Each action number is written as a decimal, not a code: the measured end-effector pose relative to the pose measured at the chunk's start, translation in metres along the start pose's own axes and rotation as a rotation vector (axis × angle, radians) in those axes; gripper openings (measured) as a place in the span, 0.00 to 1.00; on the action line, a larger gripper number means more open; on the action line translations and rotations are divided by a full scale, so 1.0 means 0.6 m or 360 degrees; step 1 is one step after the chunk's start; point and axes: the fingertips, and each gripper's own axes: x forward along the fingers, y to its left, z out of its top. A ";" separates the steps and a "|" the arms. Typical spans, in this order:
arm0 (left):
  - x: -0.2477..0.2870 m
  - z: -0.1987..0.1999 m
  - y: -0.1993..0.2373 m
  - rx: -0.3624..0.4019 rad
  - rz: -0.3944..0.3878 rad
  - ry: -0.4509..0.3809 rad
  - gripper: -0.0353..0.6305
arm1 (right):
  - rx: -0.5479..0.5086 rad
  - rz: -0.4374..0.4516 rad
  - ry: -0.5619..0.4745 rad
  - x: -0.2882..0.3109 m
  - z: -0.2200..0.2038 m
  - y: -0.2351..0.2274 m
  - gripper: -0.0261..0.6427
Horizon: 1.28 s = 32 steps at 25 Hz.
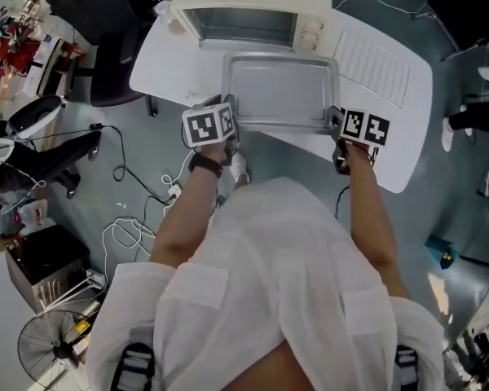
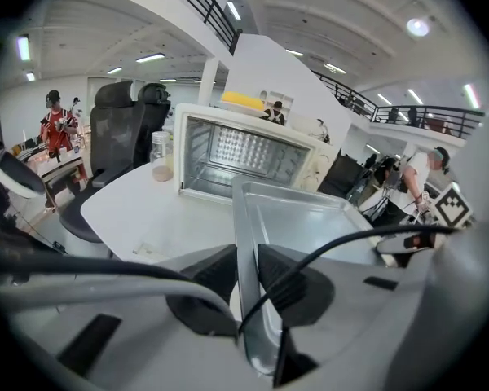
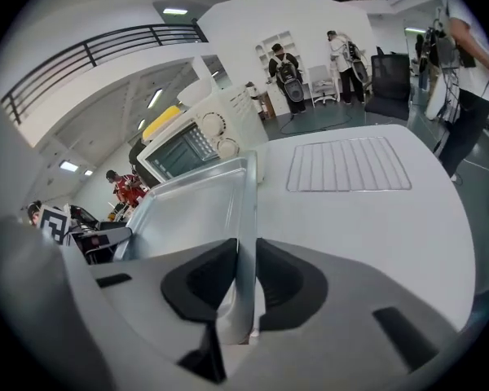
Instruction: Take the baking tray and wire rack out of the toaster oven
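The left tongs (image 2: pixel 246 275) pinch the left rim of the baking tray (image 1: pixel 281 92), and the right tongs (image 3: pixel 246 275) pinch its right rim. The tray is out, just in front of the toaster oven (image 1: pixel 244 15). The wire rack (image 1: pixel 375 63) lies on the worktop (image 1: pixel 175 72) at the right. I would move both sides evenly and level.

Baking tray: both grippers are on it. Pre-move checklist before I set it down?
1. Left gripper shut on the baking tray at its left rim: ok.
2. Right gripper shut on the tray's right rim: ok.
3. Tray out of the toaster oven: ok, the whole tray shows in front of the oven's opening.
4. Wire rack out of the tray's way: ok, it lies on the table to the tray's right, apart from it.
5. Tray held level: cannot tell.
6. Table spot under the tray: cannot tell, the tray hides it.
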 end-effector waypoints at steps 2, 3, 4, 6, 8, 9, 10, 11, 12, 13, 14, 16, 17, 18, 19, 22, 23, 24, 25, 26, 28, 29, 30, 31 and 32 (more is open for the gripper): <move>0.015 -0.007 -0.046 0.0022 -0.0042 0.0015 0.16 | 0.0041 -0.0032 -0.0018 -0.024 -0.009 -0.044 0.15; 0.023 -0.011 -0.071 0.0035 -0.0066 0.0023 0.16 | 0.0063 -0.0050 -0.0026 -0.037 -0.014 -0.067 0.15; 0.029 -0.015 -0.095 0.0049 -0.0090 0.0033 0.16 | 0.0084 -0.0069 -0.0034 -0.050 -0.019 -0.090 0.15; 0.039 -0.024 -0.140 0.0082 -0.0144 0.0057 0.16 | 0.0129 -0.0109 -0.0052 -0.076 -0.027 -0.129 0.15; 0.054 -0.033 -0.186 0.0121 -0.0198 0.0088 0.16 | 0.0174 -0.0155 -0.0069 -0.102 -0.035 -0.171 0.15; 0.064 -0.040 -0.212 0.0144 -0.0222 0.0105 0.16 | 0.0196 -0.0178 -0.0077 -0.114 -0.038 -0.196 0.15; 0.077 -0.047 -0.241 0.0168 -0.0242 0.0122 0.16 | 0.0219 -0.0199 -0.0086 -0.125 -0.041 -0.225 0.15; 0.091 -0.054 -0.273 0.0192 -0.0261 0.0138 0.16 | 0.0244 -0.0217 -0.0096 -0.137 -0.044 -0.257 0.15; 0.106 -0.061 -0.306 0.0212 -0.0279 0.0153 0.16 | 0.0269 -0.0234 -0.0108 -0.149 -0.047 -0.291 0.15; 0.120 -0.066 -0.339 0.0228 -0.0296 0.0165 0.16 | 0.0294 -0.0248 -0.0121 -0.161 -0.050 -0.323 0.15; 0.132 -0.069 -0.371 0.0244 -0.0312 0.0173 0.16 | 0.0316 -0.0260 -0.0132 -0.173 -0.053 -0.354 0.15; 0.154 -0.071 -0.426 0.0279 -0.0345 0.0183 0.16 | 0.0357 -0.0281 -0.0149 -0.192 -0.059 -0.405 0.15; 0.164 -0.069 -0.447 0.0296 -0.0363 0.0188 0.16 | 0.0376 -0.0290 -0.0157 -0.197 -0.061 -0.424 0.15; 0.174 -0.066 -0.463 0.0312 -0.0382 0.0194 0.16 | 0.0396 -0.0300 -0.0164 -0.201 -0.063 -0.439 0.15; 0.185 -0.062 -0.477 0.0329 -0.0401 0.0201 0.16 | 0.0417 -0.0311 -0.0172 -0.203 -0.063 -0.451 0.15; 0.222 -0.046 -0.504 0.0372 -0.0452 0.0227 0.16 | 0.0464 -0.0348 -0.0197 -0.200 -0.051 -0.478 0.15; 0.234 -0.041 -0.509 0.0380 -0.0463 0.0236 0.16 | 0.0474 -0.0359 -0.0203 -0.197 -0.046 -0.485 0.15; 0.246 -0.037 -0.513 0.0386 -0.0472 0.0246 0.16 | 0.0482 -0.0369 -0.0208 -0.193 -0.042 -0.490 0.15; 0.257 -0.034 -0.517 0.0393 -0.0479 0.0256 0.16 | 0.0489 -0.0378 -0.0212 -0.190 -0.038 -0.496 0.15; 0.266 -0.032 -0.521 0.0400 -0.0487 0.0267 0.16 | 0.0493 -0.0386 -0.0216 -0.187 -0.034 -0.503 0.15; 0.286 -0.027 -0.532 0.0409 -0.0499 0.0282 0.16 | 0.0489 -0.0392 -0.0222 -0.182 -0.021 -0.519 0.15; 0.296 -0.024 -0.538 0.0412 -0.0500 0.0288 0.16 | 0.0483 -0.0392 -0.0224 -0.179 -0.013 -0.528 0.15; 0.305 -0.023 -0.544 0.0415 -0.0497 0.0295 0.16 | 0.0477 -0.0392 -0.0224 -0.176 -0.006 -0.538 0.15; 0.314 -0.023 -0.549 0.0418 -0.0491 0.0303 0.16 | 0.0472 -0.0390 -0.0221 -0.171 -0.002 -0.547 0.15; 0.323 -0.026 -0.553 0.0421 -0.0485 0.0310 0.16 | 0.0467 -0.0388 -0.0214 -0.165 0.000 -0.557 0.15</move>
